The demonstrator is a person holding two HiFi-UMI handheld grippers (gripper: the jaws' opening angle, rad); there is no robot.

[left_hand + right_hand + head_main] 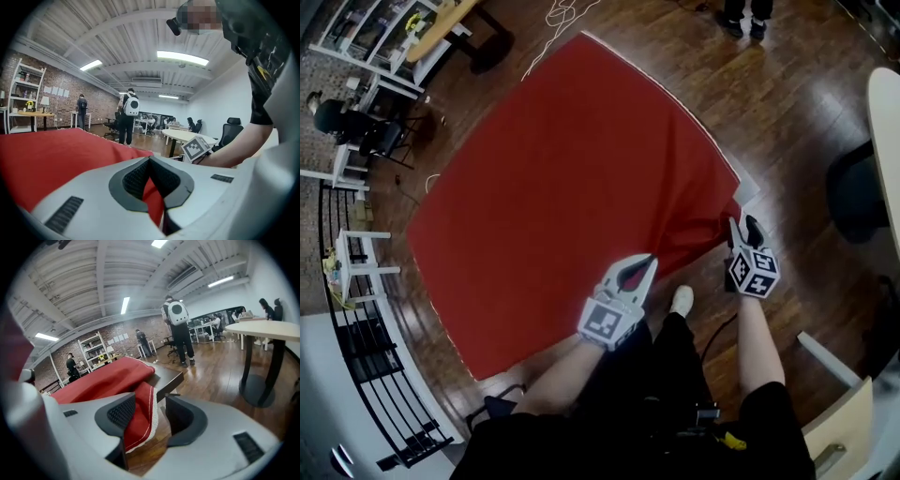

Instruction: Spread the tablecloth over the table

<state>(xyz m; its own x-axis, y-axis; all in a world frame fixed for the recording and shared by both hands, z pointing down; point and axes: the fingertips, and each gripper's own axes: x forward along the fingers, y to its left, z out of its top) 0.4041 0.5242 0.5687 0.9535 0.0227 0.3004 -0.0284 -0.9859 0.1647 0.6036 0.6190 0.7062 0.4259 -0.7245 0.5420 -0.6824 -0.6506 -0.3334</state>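
- One red rectangular fabric tablecloth point(572, 187) is lying spread across the table point(749, 188), with one corner hanging off beside the table's bare corner.
- Two tools: the left tool point(642, 265) is clenching the cloth's near edge. The right tool point(745, 227) is standing released, with the white-trimmed corner dangling between its jaws.
- A dark wooden plank floor point(787, 112) is surrounding the table.

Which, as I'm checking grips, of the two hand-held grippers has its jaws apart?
The right hand-held gripper: tablecloth hangs unclamped between them. The left hand-held gripper pinches it.
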